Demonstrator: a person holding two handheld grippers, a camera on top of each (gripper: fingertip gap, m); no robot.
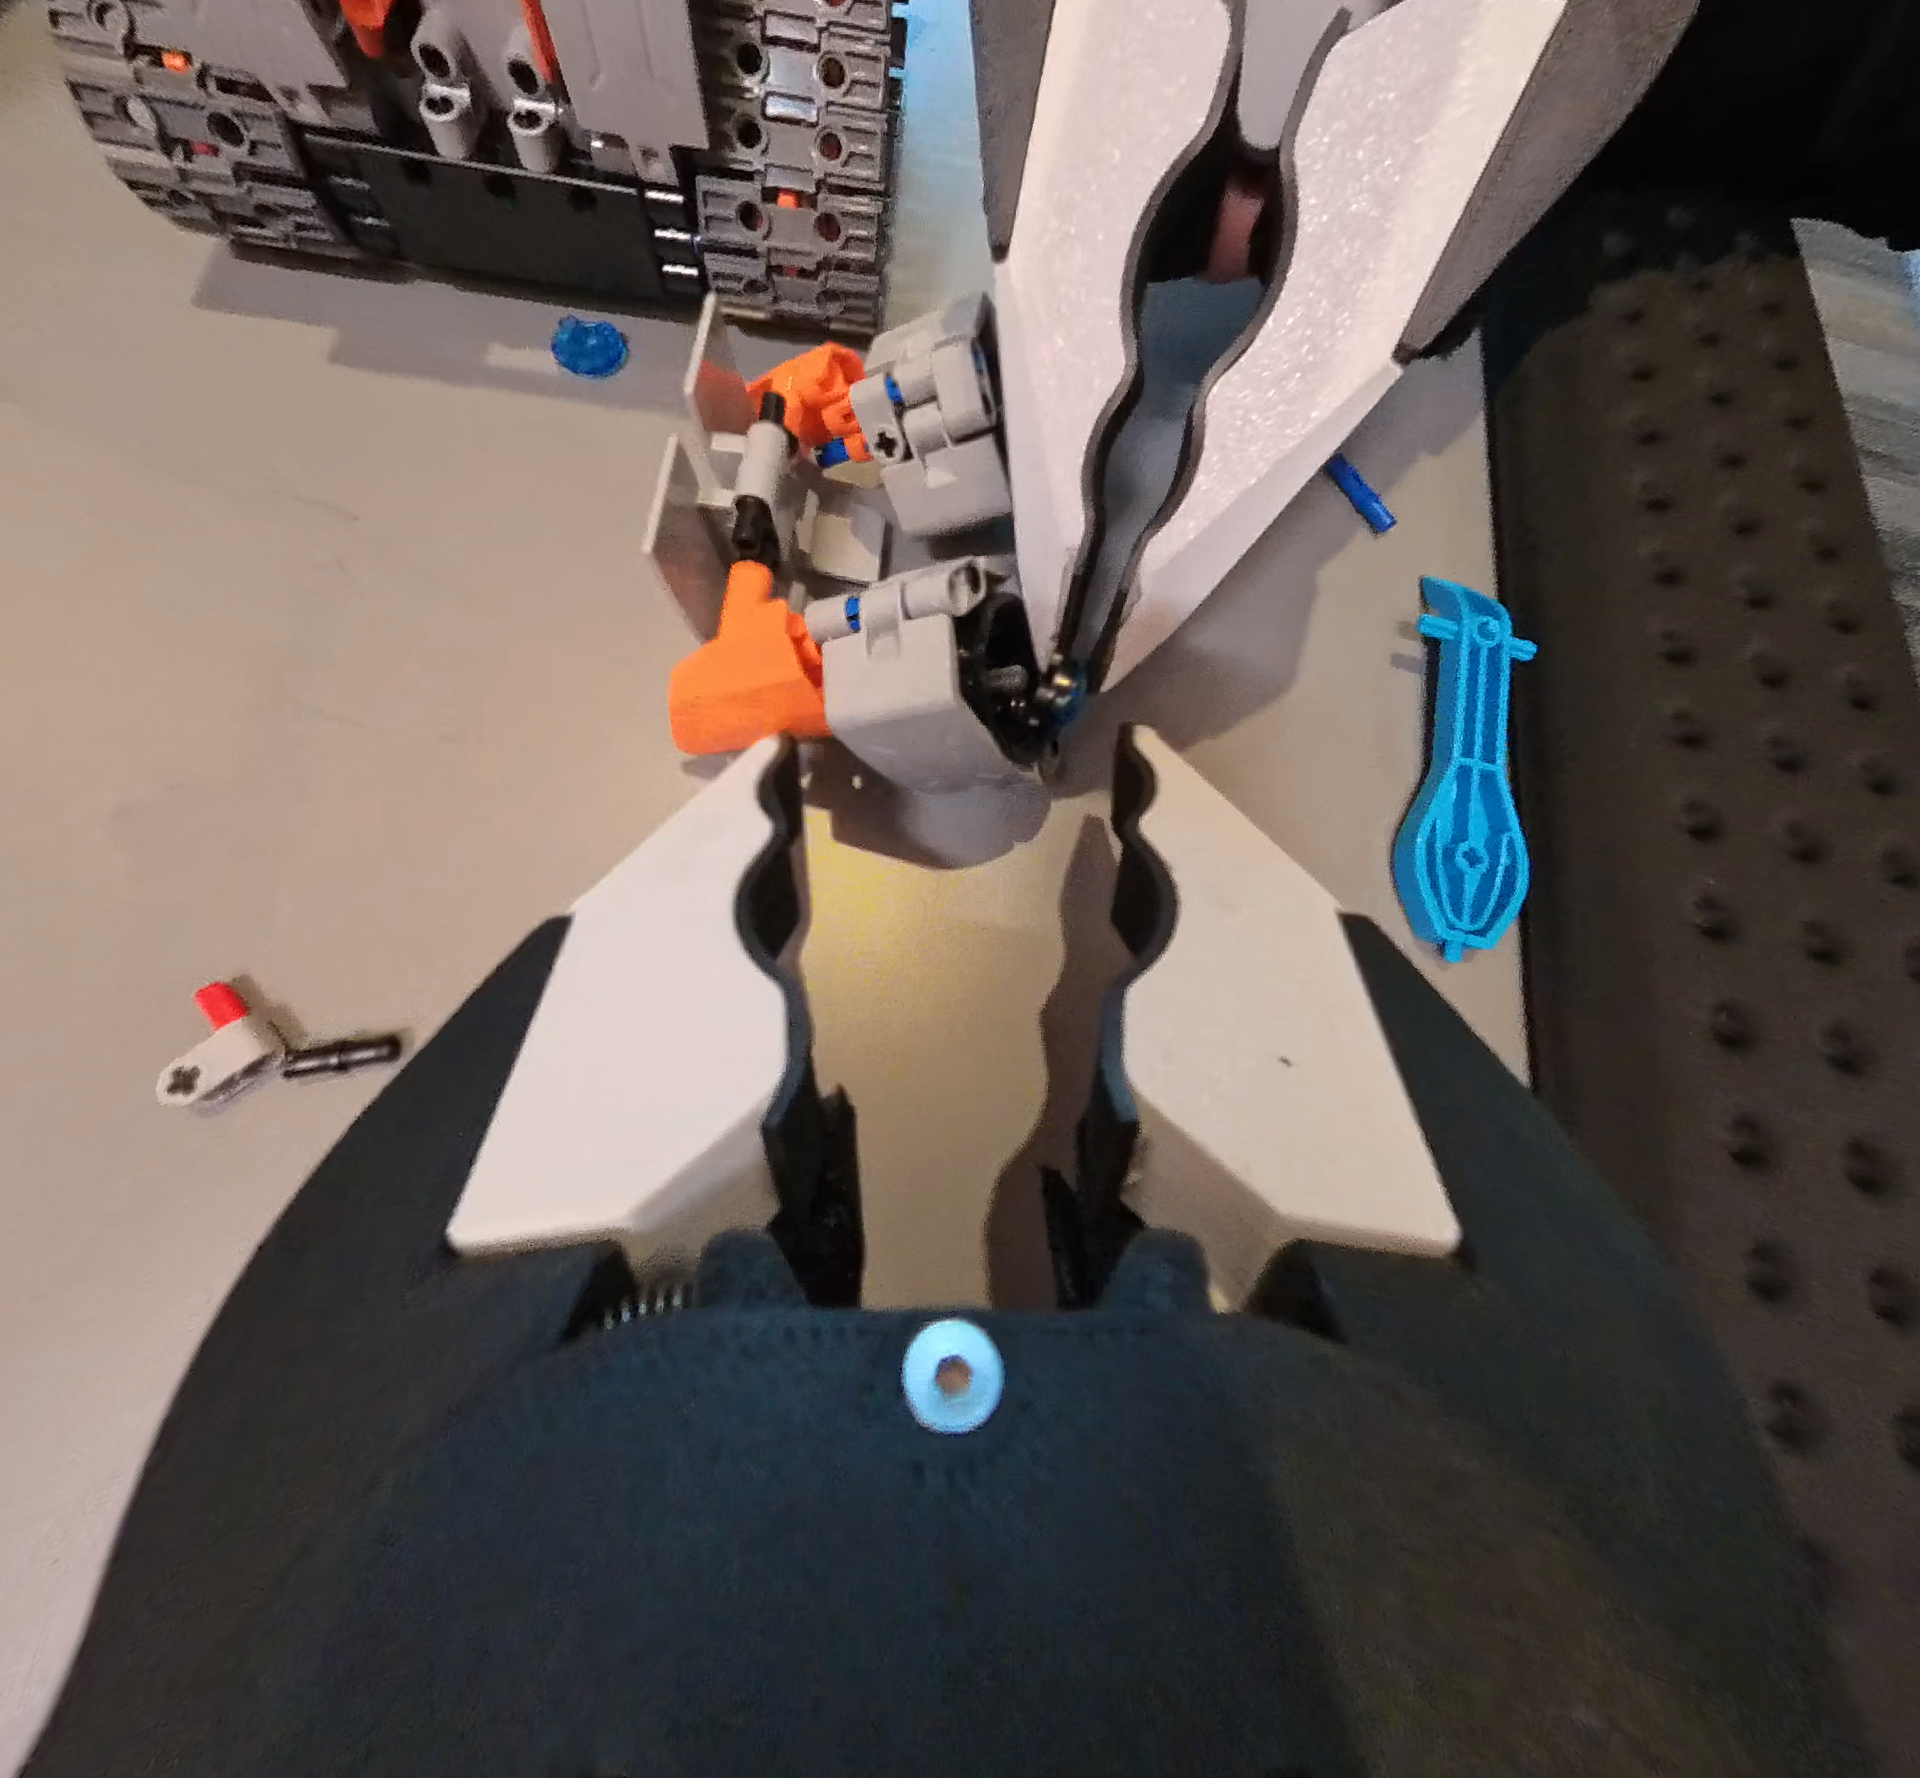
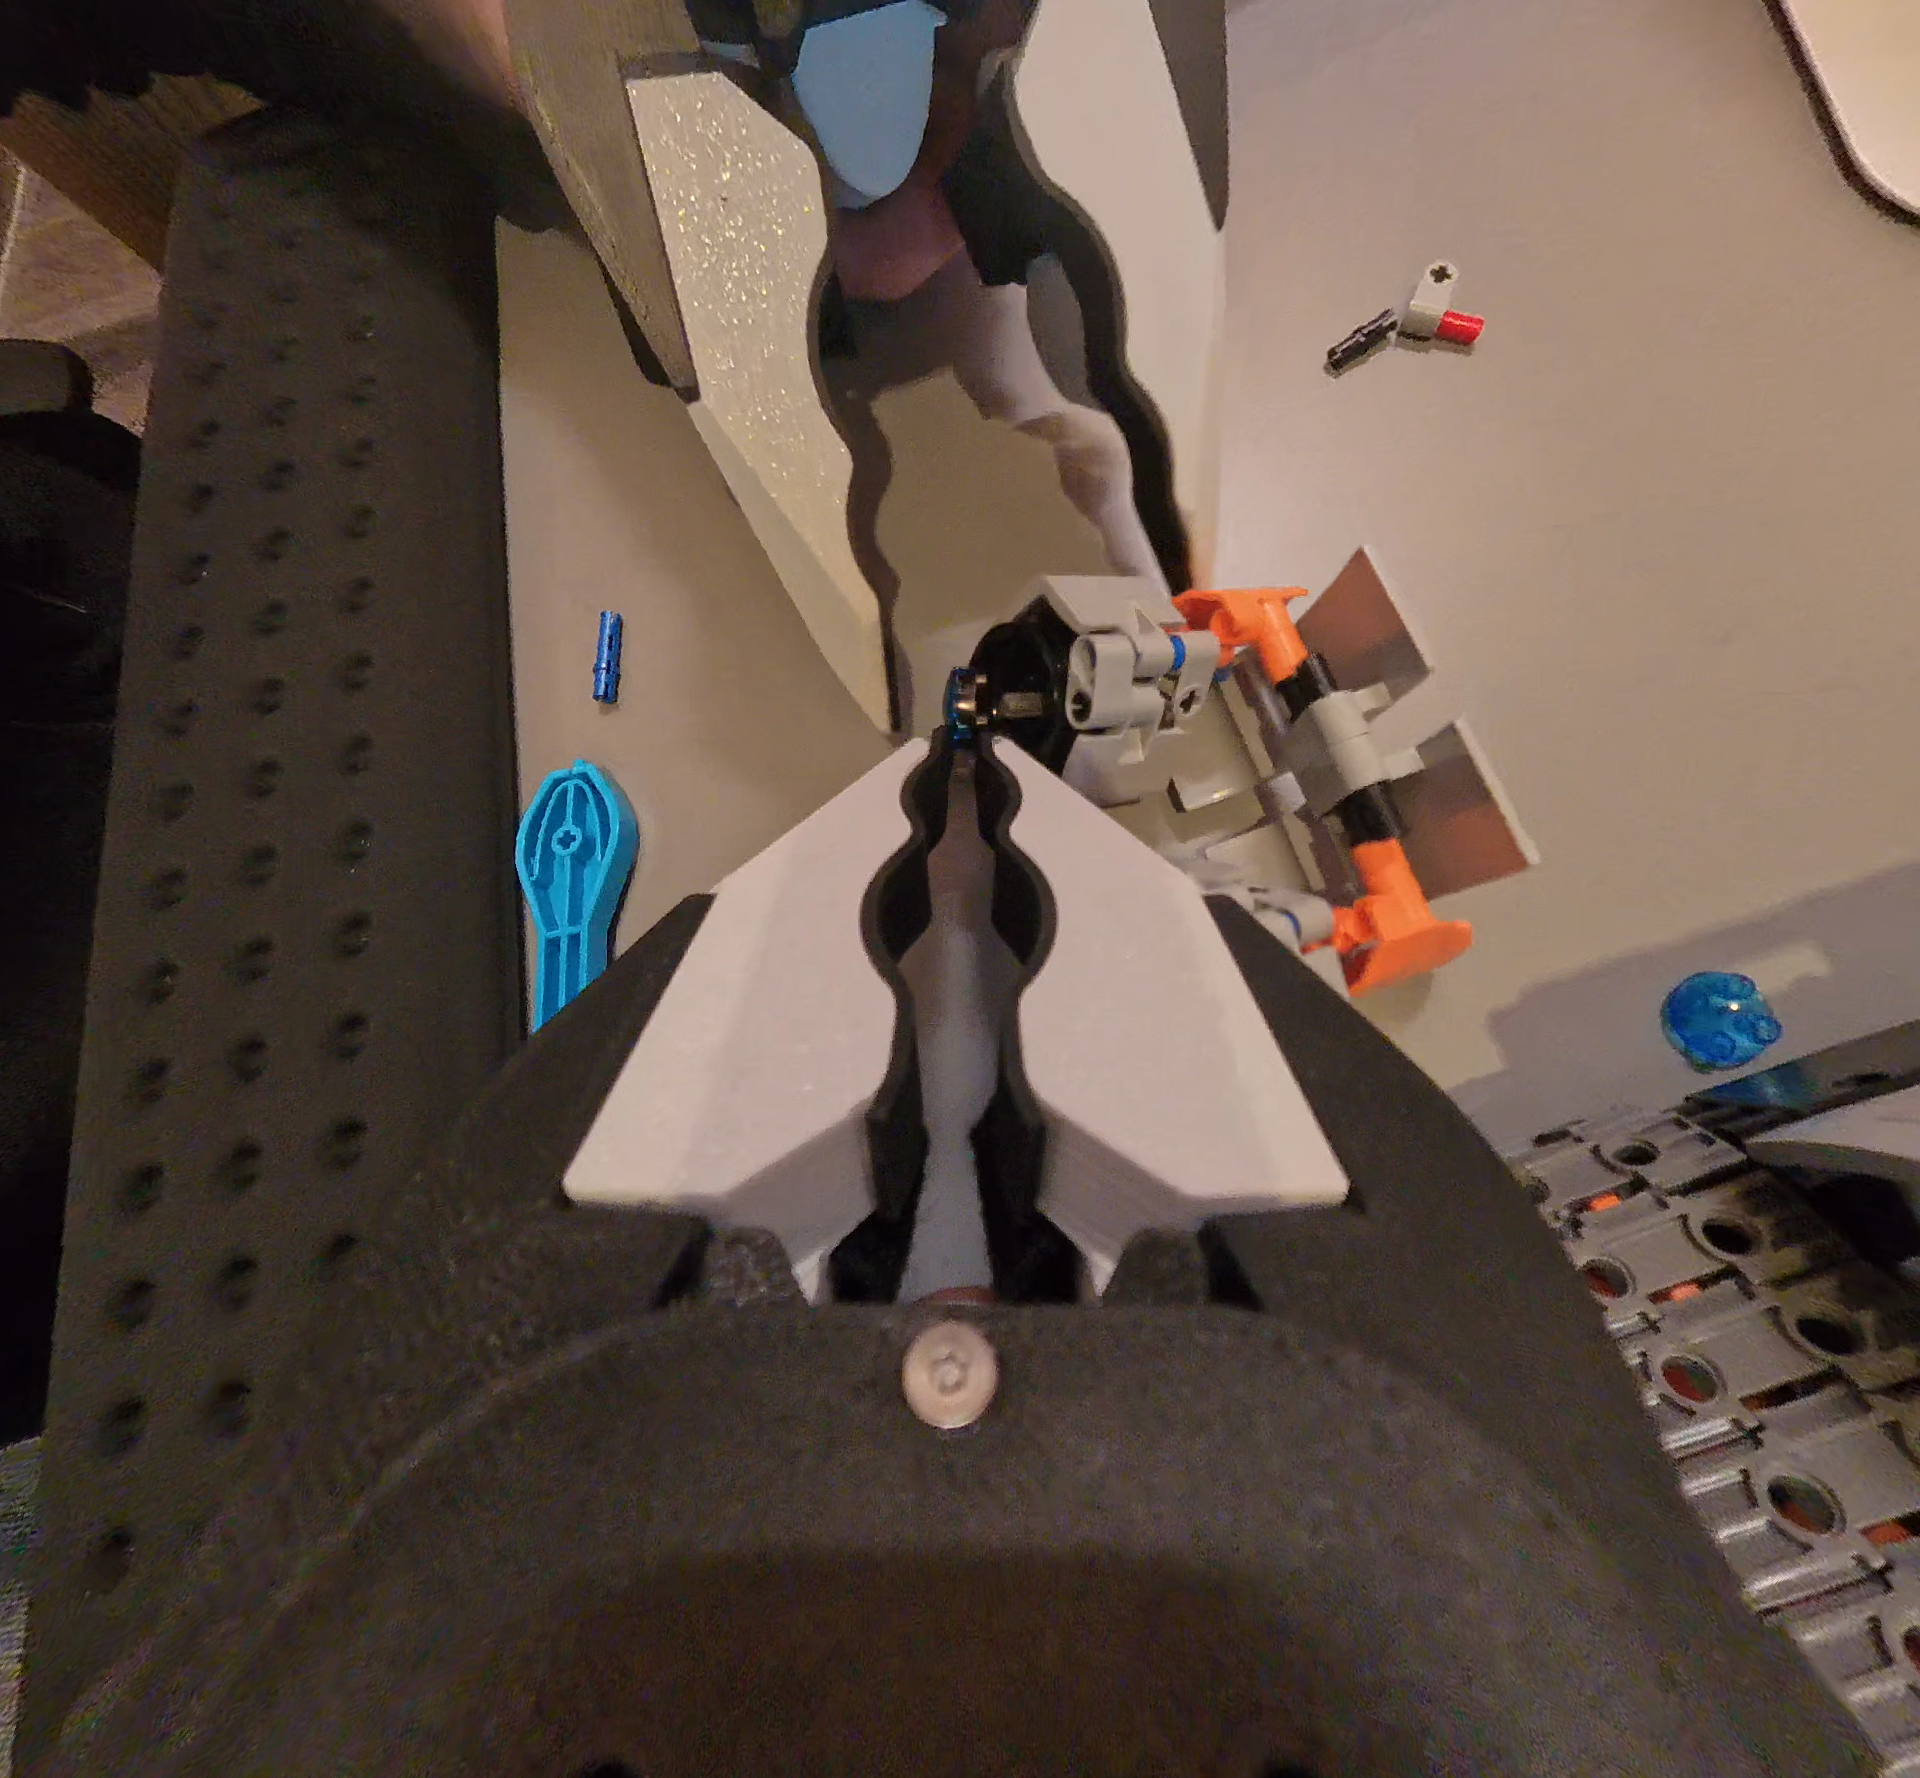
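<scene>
Both grippers meet over a small grey-and-orange brick assembly [image 1: 862, 585] lying on the pale table [image 1: 260, 689]. In the left wrist view, the left gripper [image 1: 956, 772] has its two white fingers spread wide, tips just at the near edge of the assembly, nothing between them; whether either tip touches the grey block cannot be told. From the far side the right gripper [image 1: 1060, 689] comes down with its fingers pressed nearly together, pinching a tiny dark blue-and-black piece [image 1: 1062, 686] at the black round opening on the assembly's right end.

The right wrist view shows the same pinch from its own side: the right gripper [image 2: 961, 757] nipping the small piece [image 2: 961, 694] right against the assembly [image 2: 1226, 762], with the left gripper's fingers [image 2: 758, 357] hanging open beyond it.

Right of the grippers in the left wrist view lie a light blue flat tool [image 1: 1465, 772] and a short blue pin [image 1: 1359, 492], both near the edge of a black perforated mat [image 1: 1714, 793]. Far left stands a large grey tracked brick model [image 1: 468, 66] (orange parts show in it), with a round translucent blue stud [image 1: 590, 344] in front of it. Near left sits a small grey connector with a red end [image 1: 223, 1053], a black pin [image 1: 343, 1055] against it.
</scene>
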